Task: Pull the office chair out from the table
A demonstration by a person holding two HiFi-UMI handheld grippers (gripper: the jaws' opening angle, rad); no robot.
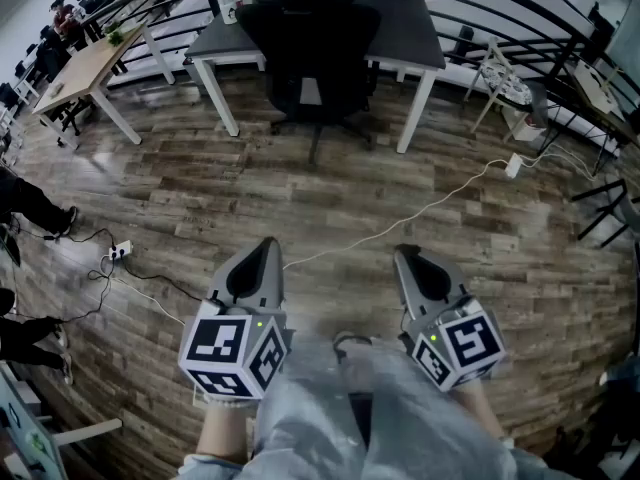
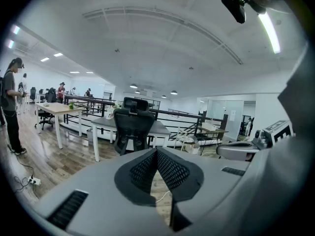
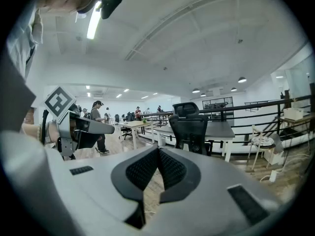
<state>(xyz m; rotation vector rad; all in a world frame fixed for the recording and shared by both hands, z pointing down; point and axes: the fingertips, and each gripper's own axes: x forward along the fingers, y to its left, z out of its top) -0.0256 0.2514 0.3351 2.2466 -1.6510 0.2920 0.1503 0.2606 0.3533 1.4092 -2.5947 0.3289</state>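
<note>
We hold two hand-held grippers low in front of us. The left hand-held gripper (image 1: 268,250) and the right hand-held gripper (image 1: 405,256) each have their two jaws pressed together with nothing between them, as each gripper's own view shows. Each carries one cube with square markers, two cubes in all. Both point forward and slightly down over the wooden floor (image 1: 250,183), side by side but apart, touching nothing. Beyond their tips one white cable (image 1: 420,208) runs across the boards toward the right. One white power strip (image 1: 120,252) with dark cords lies off to the left. Well apart from the tips, straight ahead, stands the one black office chair (image 1: 315,58). Its back is toward us and it is pushed in against the grey tabletop (image 1: 410,28), between the white legs. We count two tables: this grey one and a light wooden table (image 1: 80,68) further left. One small white chair (image 1: 497,80) sits to the right of the grey one. In the left gripper view one person (image 2: 11,107) stands at the far left.
</note>
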